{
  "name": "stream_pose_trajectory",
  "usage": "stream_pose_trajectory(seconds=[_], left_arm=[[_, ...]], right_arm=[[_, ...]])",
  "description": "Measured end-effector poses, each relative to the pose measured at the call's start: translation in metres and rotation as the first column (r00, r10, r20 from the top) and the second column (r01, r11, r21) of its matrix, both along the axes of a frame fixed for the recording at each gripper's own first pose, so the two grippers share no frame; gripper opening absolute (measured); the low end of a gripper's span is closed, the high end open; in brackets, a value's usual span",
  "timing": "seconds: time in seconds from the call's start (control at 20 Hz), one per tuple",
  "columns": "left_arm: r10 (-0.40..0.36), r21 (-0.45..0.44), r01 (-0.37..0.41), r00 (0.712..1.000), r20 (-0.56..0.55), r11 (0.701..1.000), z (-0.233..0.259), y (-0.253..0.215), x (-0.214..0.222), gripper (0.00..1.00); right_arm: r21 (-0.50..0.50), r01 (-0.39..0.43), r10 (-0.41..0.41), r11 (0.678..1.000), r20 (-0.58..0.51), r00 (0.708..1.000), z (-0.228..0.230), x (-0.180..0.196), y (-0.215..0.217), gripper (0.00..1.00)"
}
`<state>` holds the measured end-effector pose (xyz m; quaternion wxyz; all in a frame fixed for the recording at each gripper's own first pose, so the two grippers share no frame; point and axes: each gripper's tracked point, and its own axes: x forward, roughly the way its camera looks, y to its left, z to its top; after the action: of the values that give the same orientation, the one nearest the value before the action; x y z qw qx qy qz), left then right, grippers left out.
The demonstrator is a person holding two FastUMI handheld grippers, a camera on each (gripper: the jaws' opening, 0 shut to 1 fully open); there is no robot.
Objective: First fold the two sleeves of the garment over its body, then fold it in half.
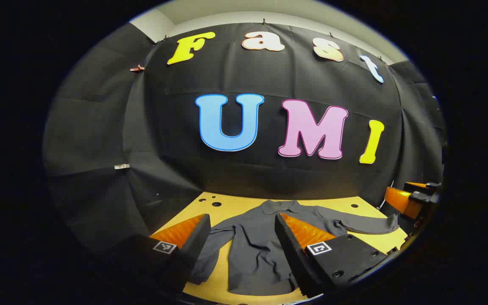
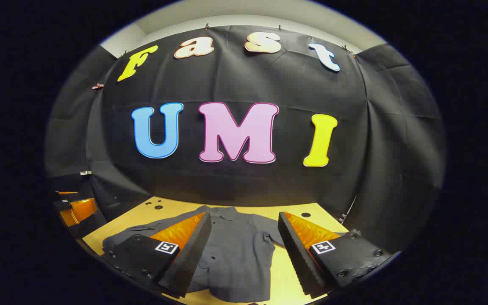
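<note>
Though seemingly flat, shirt between spread tongs.

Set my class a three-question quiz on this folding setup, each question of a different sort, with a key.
1. True or false: the shirt lies spread flat on the table.
2. How do the jaws of the left gripper stand: A wide apart, B pinched on cloth?
3. Fill in: the sleeve stretching toward the other gripper is not yet ____.

Key: 1 true. 2 A. 3 folded.
</note>
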<state>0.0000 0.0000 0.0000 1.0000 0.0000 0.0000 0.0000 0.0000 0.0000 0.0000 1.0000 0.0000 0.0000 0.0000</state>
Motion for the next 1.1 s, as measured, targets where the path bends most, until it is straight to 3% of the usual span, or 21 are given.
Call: stream_pose_trajectory(seconds=[0.05,0.25,0.65,1.1], left_arm=[[-0.006,0.000,0.006,1.000,-0.016,1.000,-0.008,-0.004,0.005,0.96],[-0.001,0.009,0.002,0.999,-0.052,1.000,-0.021,-0.013,0.026,0.96],[0.018,0.084,-0.018,1.000,0.001,0.996,0.002,-0.012,0.056,0.96],[0.042,0.061,-0.041,0.999,-0.022,0.997,-0.013,-0.027,0.068,0.96]], right_arm=[[-0.004,0.007,-0.007,1.000,0.007,1.000,0.000,0.003,-0.005,0.97],[-0.018,0.013,-0.013,1.000,-0.016,1.000,-0.013,0.017,-0.020,0.98],[-0.009,-0.042,0.042,0.999,-0.038,0.998,-0.026,0.051,-0.026,0.98],[-0.021,-0.048,0.046,0.999,-0.105,0.993,-0.054,0.087,-0.042,0.98]])
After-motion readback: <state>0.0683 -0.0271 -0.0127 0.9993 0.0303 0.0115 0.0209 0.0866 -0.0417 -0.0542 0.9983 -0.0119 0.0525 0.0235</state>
